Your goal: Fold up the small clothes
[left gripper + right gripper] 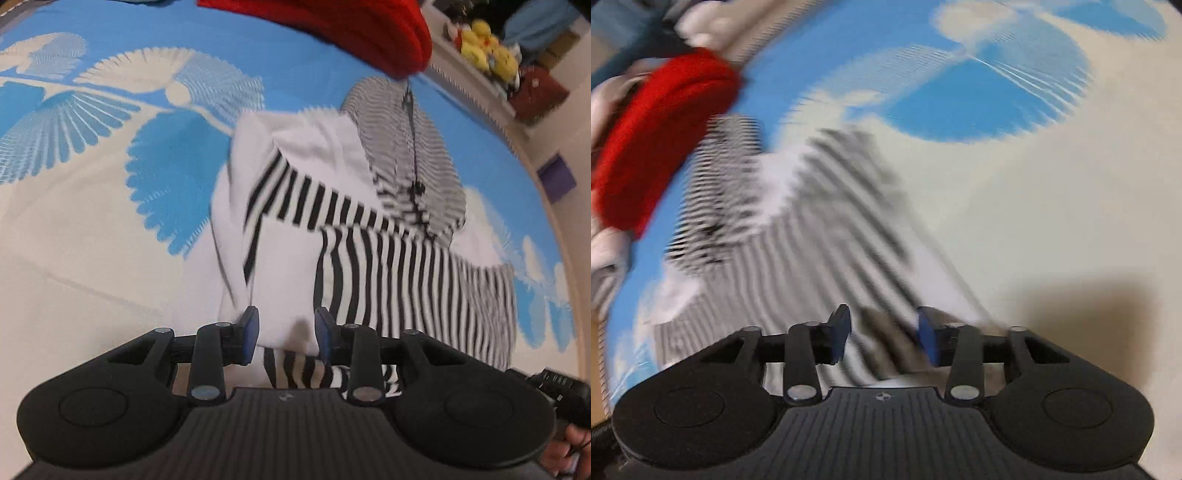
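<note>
Striped hoodie (pixel 369 236) lies half-folded on the blue-and-cream bedspread (pixel 110 229), under the left gripper (pixel 286 334) and right gripper (pixel 882 334), both parted and holding nothing, so uneven grabs could undo its folds.

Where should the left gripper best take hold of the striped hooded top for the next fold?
Probably at the near hem of the striped hooded top, where the white panel lies between the open fingers of the left gripper. Come in low from the near side: this edge is flat, free and closest.
</note>
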`<action>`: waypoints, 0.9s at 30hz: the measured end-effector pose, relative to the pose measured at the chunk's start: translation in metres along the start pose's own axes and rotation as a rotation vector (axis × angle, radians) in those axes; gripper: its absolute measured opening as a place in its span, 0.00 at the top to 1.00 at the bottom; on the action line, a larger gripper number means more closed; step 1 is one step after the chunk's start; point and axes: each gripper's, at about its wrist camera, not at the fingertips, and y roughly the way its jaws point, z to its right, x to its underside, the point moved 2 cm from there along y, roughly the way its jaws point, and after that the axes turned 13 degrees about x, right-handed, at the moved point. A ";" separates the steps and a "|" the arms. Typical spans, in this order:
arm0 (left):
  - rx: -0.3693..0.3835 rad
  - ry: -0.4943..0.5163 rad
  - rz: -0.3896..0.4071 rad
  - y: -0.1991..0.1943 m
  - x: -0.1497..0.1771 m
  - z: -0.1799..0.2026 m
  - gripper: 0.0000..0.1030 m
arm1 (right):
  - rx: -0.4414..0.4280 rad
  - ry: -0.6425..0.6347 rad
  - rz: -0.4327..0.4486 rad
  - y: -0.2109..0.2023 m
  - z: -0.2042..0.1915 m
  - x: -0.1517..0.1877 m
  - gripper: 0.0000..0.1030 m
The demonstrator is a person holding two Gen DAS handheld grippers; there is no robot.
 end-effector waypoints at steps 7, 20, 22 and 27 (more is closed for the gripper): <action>-0.071 0.115 -0.005 0.004 0.004 0.018 0.64 | -0.037 0.001 0.057 -0.020 -0.001 -0.015 0.68; -0.193 0.294 0.012 -0.005 0.011 0.051 0.64 | 0.048 -0.312 0.191 -0.055 -0.042 0.008 0.56; -0.187 0.299 0.016 -0.008 0.011 0.055 0.64 | 0.051 -0.315 0.139 -0.045 -0.045 0.009 0.56; -0.175 0.294 0.018 -0.014 0.010 0.058 0.64 | 0.152 -0.296 0.041 -0.016 -0.029 0.016 0.73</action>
